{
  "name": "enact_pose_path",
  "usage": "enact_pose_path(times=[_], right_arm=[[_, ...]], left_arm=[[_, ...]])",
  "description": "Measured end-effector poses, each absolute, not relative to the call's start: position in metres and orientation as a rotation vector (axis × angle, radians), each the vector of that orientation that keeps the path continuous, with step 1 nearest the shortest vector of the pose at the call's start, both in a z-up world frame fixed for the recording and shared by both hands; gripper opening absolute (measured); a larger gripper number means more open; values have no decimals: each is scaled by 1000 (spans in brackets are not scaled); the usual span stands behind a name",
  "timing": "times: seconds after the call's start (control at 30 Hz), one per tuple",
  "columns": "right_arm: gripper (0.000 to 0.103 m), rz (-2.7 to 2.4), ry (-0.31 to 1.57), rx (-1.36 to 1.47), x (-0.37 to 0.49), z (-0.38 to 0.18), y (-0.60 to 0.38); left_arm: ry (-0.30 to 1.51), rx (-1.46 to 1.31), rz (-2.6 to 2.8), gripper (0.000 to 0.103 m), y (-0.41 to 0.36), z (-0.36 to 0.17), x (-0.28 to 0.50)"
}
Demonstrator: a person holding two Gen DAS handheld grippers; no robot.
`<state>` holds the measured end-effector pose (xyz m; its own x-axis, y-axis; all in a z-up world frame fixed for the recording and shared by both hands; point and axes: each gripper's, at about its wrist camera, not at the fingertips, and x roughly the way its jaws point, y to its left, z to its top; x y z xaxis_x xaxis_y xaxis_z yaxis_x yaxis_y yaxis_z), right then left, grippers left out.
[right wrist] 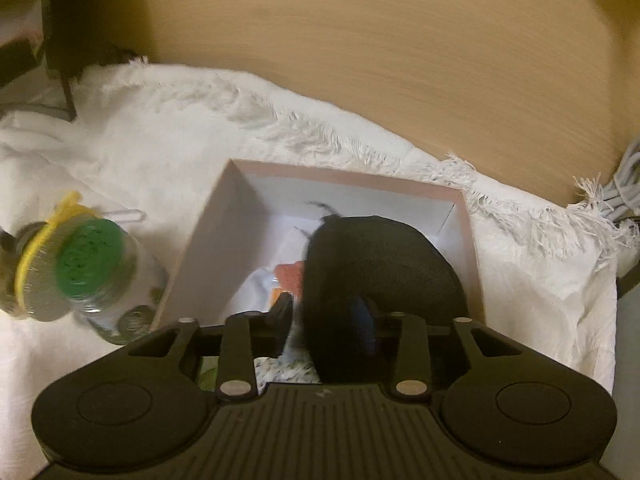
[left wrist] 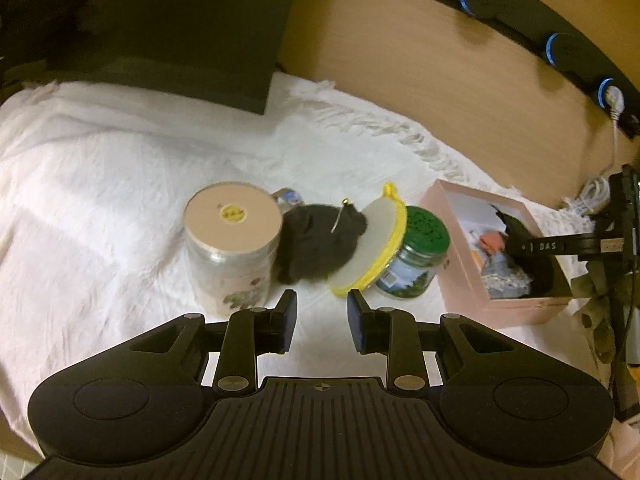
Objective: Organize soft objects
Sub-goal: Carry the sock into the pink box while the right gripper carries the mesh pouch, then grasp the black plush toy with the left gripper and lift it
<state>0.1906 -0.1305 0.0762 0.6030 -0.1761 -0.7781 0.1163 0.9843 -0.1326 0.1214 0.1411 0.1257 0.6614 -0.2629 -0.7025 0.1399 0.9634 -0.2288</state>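
black soft piece [right wrist: 376, 264] | in pink box [right wrist: 200, 236] | draped

Warm, yellowish indoor light, moderately dim. White cloth [left wrist: 100, 168] nearly blown out. Strong fisheye bending at the edges. Motion blur on the green-lidded jar [right wrist: 90, 260] and wooden wall [right wrist: 360, 60]. Soft shadows under the jars.

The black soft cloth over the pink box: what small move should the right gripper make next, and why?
Probably open the right gripper and pull back. The black soft cloth sits between its fingers, already inside the pink cardboard box over other fabrics. The left gripper is open and empty, facing another black cloth bundle between the jars.
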Motion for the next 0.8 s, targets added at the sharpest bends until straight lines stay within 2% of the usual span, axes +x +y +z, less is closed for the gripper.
enact_pose_path(times=[0.1,0.23,0.4,0.6,0.67,0.8], right_arm=[[62,-184,824,-108,176,98,-114],[67,-139,723,-157,154,131,-88],[70,-37,699,-113,144,151,-63],[70,37,762,-62,135,137,-40],[70,32,771,-75,131,133,-38],[70,3,798,-95,124,128,-40]], left_arm=[[774,-126,-271,30,144,135,130],[753,-9,-360,30,140,151,160],[895,219,-516,31,104,153,224],[991,622,-588,32,45,111,257],[1014,706,-609,39,37,101,263],[1037,771,-633,41,24,97,281]])
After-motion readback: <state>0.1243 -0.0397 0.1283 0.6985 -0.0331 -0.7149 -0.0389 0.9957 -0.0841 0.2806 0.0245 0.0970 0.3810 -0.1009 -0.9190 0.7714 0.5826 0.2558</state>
